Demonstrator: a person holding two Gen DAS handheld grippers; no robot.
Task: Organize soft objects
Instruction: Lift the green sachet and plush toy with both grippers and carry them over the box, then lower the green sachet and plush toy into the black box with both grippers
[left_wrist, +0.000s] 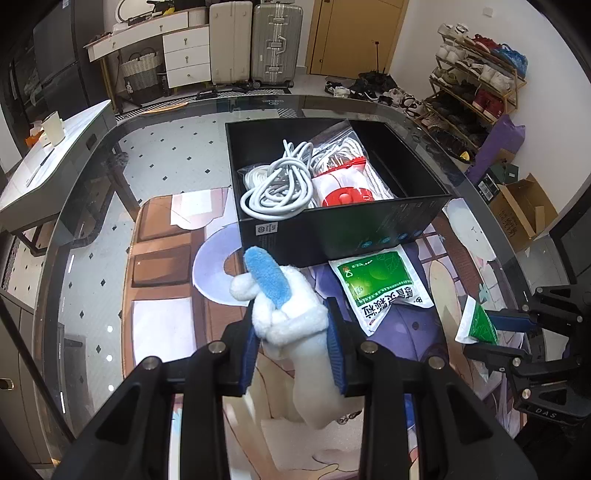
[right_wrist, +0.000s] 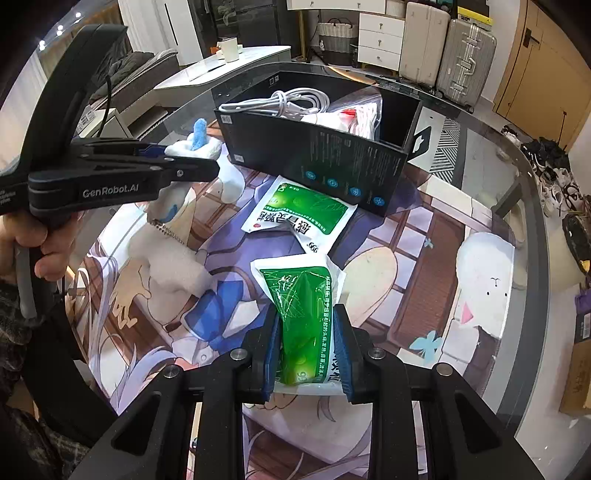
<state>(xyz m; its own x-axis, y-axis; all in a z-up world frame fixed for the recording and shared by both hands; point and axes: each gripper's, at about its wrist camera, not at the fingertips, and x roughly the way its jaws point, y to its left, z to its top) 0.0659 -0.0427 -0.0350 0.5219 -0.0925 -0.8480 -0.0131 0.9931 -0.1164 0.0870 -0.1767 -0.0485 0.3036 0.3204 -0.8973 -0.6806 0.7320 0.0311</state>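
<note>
Left gripper (left_wrist: 291, 328), nearest the left wrist lens at 6 o'clock, is pinching a plush toy (left_wrist: 291, 321) between nearly closed blue pads. White fleece is bulging past both pads; a blue ear (left_wrist: 264, 277) is pointing to 11 o'clock toward the black box (left_wrist: 332, 229). The toy is hanging clear of the printed mat (left_wrist: 159, 266), its pale body drooping below the jaws.

Handling judgement: very light, fully compressible, not fragile, fleece giving good friction. The mid-body hold looks sound; the limp lower end is likely to swing.

Right gripper (right_wrist: 308, 347), low centre in its own view, is squeezing a green-and-white sachet (right_wrist: 303, 295), jaws almost closed and creasing the film lengthwise. Likely a light, slick foil pack with loose filling; a grip across the body looks safer than at the sealed edge, and hard pressure risks splitting a seam.

A second sachet (right_wrist: 299, 210) is lying flat on the mat at 12 o'clock, touching the box's near wall.

Inside the box: a coiled white cable (left_wrist: 277, 184) and a bagged red-and-white item (left_wrist: 343, 184).

Writing: "GenRobot.AI" on the left gripper's body, "DAS" on the right gripper's frame, "999" on the flat sachet beside Chinese characters I cannot read reliably. Box print is too small.
</note>
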